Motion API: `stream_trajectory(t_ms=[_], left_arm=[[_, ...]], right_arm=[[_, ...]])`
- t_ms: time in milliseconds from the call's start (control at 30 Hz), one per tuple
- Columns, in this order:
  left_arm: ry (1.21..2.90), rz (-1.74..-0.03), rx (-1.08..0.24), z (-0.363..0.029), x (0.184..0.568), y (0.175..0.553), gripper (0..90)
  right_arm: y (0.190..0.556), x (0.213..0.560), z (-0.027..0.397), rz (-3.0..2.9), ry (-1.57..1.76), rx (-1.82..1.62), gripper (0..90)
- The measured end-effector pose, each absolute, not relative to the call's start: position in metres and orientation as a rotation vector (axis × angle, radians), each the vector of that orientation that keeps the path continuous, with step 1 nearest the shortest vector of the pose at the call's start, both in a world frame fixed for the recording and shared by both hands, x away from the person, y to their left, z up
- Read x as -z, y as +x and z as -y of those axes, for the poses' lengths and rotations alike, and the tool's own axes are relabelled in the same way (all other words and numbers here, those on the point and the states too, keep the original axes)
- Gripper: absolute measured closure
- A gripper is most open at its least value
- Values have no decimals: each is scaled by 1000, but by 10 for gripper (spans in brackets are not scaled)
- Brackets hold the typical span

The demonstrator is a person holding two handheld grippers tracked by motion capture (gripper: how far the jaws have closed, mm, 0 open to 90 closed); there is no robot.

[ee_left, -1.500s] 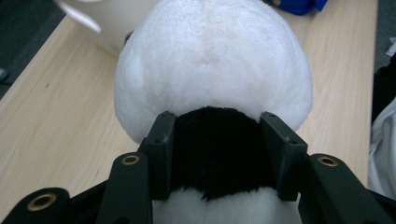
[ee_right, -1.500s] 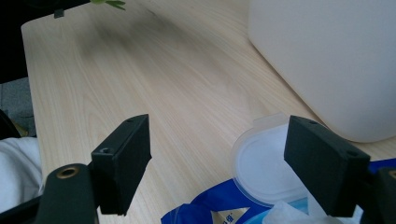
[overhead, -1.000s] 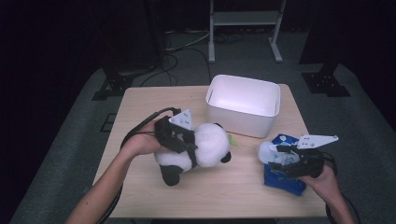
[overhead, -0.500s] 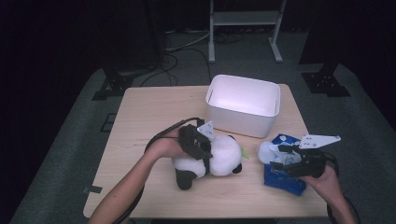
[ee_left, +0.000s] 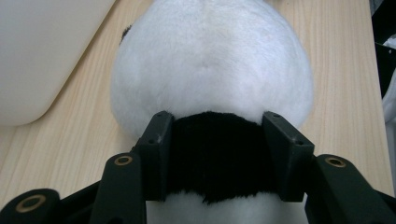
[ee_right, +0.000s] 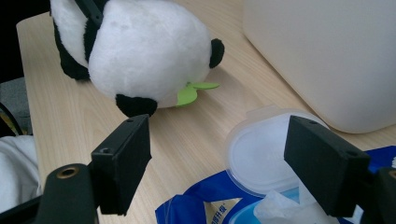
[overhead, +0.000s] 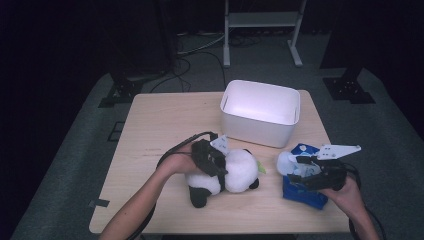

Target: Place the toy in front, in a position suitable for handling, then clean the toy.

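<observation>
A black-and-white panda plush lies on the wooden table in front of the white bin. My left gripper reaches it from the left. In the left gripper view the two jaws clasp the plush's black neck band, pads against the fur; they have just been opening a little. The white head bulges beyond. My right gripper hovers open over a blue wet-wipe pack at the front right. Its white flip lid stands up between the wide jaws, and a wipe pokes out.
A white rectangular bin stands at the back right of the table, close behind the plush and the pack. A small green leaf sticks out under the plush. Bare wood lies to the left. A white metal frame stands on the floor beyond.
My left hand has carried the panda rightward and down until it rests on the table near the wipe pack. The right gripper has stayed put.
</observation>
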State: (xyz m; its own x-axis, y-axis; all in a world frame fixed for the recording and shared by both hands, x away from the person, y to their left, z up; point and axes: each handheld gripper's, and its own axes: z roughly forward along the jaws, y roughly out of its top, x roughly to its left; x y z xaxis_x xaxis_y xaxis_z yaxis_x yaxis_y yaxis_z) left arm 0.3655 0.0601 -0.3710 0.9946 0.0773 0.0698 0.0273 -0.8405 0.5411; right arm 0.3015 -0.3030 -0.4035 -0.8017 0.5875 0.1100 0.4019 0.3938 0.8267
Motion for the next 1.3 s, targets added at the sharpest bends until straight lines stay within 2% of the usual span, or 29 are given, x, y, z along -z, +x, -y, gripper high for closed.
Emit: stream_trajectory(t_ms=[367, 433, 700, 1033, 1300], left_arm=[[2512, -103, -79, -69, 361, 364, 323], [2452, -143, -74, -74, 353, 365, 257], [2387, -279, -153, -112, 330, 368, 117], [2328, -424, -204, -171, 325, 361, 93], [2322, -481, -212, -194, 334, 355, 84]], right_arm=[[304, 403, 303, -2453, 896, -1362, 210], [304, 403, 302, -2454, 902, -1364, 210], [309, 401, 300, -2462, 898, -1352, 210], [316, 392, 303, -2455, 915, -1332, 208], [323, 381, 311, -2450, 945, -1294, 208]])
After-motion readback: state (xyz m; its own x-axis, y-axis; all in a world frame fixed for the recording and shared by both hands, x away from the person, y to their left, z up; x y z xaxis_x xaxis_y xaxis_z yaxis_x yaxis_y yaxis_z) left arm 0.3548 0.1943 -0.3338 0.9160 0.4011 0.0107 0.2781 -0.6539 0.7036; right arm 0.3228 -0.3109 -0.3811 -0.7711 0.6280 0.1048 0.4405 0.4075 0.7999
